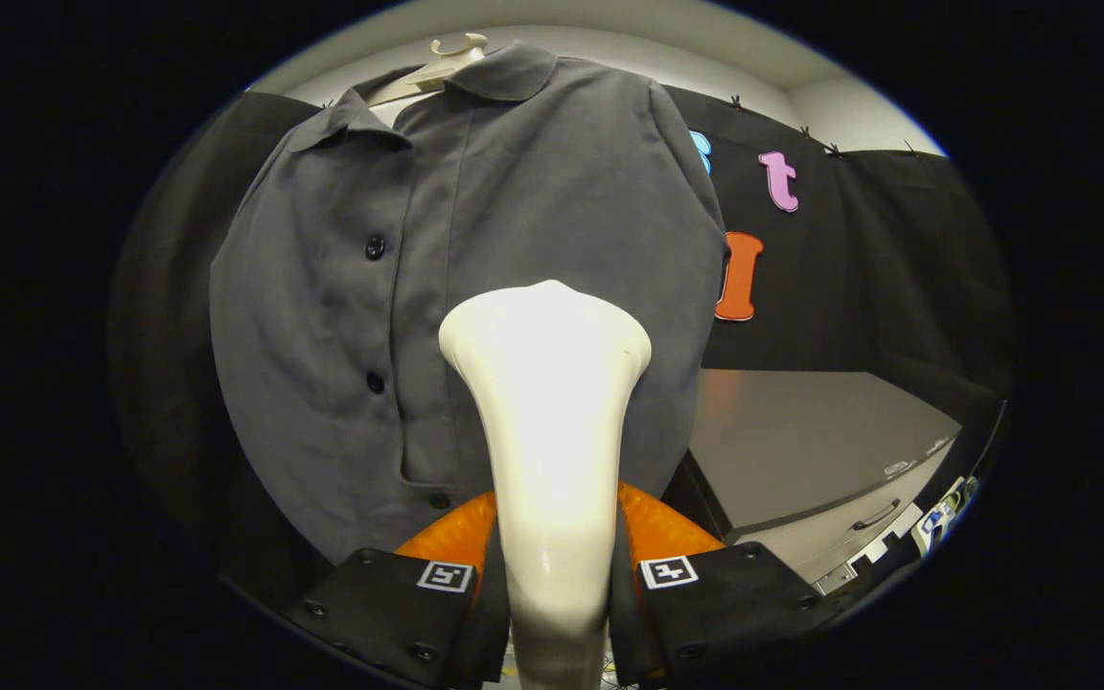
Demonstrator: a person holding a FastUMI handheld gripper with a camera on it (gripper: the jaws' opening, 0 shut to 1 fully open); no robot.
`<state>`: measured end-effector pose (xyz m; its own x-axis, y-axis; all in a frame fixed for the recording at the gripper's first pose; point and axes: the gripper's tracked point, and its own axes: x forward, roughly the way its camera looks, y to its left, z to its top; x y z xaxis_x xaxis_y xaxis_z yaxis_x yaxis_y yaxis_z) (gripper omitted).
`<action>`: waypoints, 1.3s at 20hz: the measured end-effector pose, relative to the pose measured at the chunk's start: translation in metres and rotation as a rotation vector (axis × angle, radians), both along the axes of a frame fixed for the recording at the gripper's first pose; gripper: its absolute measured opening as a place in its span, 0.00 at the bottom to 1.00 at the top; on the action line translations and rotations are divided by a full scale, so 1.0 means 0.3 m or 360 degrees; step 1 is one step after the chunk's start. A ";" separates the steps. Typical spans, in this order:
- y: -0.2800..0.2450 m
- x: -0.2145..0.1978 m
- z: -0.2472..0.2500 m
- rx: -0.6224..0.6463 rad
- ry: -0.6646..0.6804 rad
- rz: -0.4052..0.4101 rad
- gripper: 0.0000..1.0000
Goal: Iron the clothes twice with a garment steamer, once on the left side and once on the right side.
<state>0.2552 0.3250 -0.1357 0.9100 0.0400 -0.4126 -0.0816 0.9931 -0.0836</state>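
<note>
Ahead of my hand-held gripper [552,575] hangs the biggest thing here, a dark grey button-front shirt with a collar [399,287], on a pale hanger [447,62] well beyond the fingers. Off to the right and lower sits a grey table with a drawer [801,441]. Closer in, the white, flared-head garment steamer [547,431] stands upright between the fingers, its head held up against or just short of the shirt's front panel to the right of the button line; I cannot tell whether it touches the cloth. The hand-held gripper is closed narrow on the steamer's handle, both fingers pressing its sides. I judge a pass on one side of the shirt is in hand; the next move calls for a steady stroke along the panel, then shifting across the buttons [375,247]. Each finger carries a square coded marker [669,572]; I can read no brand or writing.
</note>
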 end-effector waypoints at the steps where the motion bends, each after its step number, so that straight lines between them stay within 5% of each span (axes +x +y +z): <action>1: -0.004 -0.009 -0.027 -0.0003 0.0018 -0.0003 0.50; 26: -0.066 -0.375 -0.628 -0.0067 0.0549 -0.0052 0.50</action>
